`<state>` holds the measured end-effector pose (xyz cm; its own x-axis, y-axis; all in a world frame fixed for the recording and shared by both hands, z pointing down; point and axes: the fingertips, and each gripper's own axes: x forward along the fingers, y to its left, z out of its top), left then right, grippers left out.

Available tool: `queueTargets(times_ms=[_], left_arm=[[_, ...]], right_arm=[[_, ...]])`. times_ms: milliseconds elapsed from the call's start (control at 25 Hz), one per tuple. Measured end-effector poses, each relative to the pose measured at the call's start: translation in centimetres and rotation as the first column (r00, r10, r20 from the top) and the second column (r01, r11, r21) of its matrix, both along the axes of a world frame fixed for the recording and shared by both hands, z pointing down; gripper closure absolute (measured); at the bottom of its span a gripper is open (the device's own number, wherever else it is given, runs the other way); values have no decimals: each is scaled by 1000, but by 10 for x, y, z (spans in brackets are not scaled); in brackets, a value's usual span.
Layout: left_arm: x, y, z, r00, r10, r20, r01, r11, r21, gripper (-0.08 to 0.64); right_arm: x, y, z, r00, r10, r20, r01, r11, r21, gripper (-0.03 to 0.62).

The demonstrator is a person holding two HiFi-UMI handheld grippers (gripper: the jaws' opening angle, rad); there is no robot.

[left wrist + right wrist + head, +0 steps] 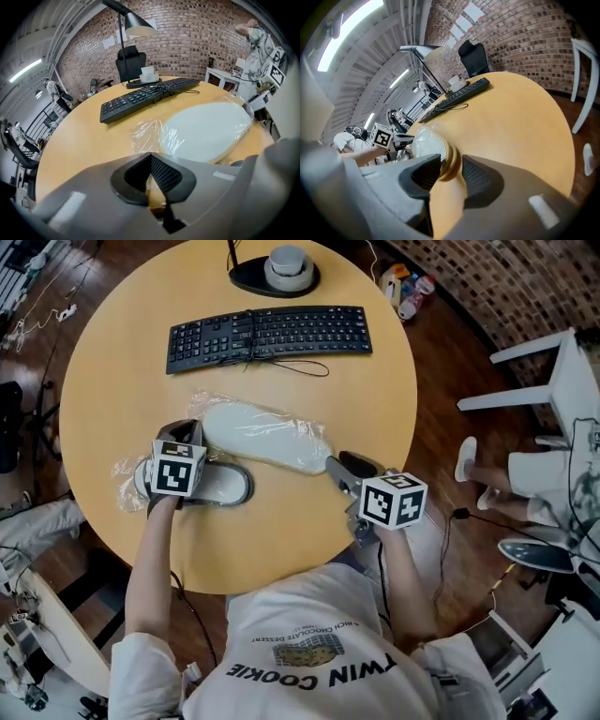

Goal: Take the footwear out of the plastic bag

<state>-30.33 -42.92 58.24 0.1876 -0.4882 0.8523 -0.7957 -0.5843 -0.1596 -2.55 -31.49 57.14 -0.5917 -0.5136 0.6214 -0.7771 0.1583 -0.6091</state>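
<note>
Round wooden table (112, 381) carries the keyboard (269, 336). On your side of the keyboard lies the plastic bag (145, 136), partly wrapping the upturned white slipper (267, 437). Your left gripper (150, 157) pinches the bag's film. Your right gripper (449, 164) has its jaws spread, with the slipper's heel between them.

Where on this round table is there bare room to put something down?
Bare table lies right of the keyboard out to the rim, and along the left rim beside the keyboard. The middle is crowded: white slipper, plastic bag, left gripper, right gripper.
</note>
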Motion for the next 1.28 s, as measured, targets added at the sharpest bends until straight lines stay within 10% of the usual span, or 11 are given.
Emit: queueTargets(times_ms=[320,640,1280], left_arm=[[6,2,-1,997,19,69,-22,999,42,555],[5,2,3,997,13,71,-16,999,46,555],[8,2,-1,994,-23,102,17,998,63,555]], right_arm=[[2,-4,4,990,-140,-15,139,988,-60,441],[-18,-5,6,938,-264,224,306,935,-179,442],[8,15,-19,837,-65,543,153,981,-117,528]])
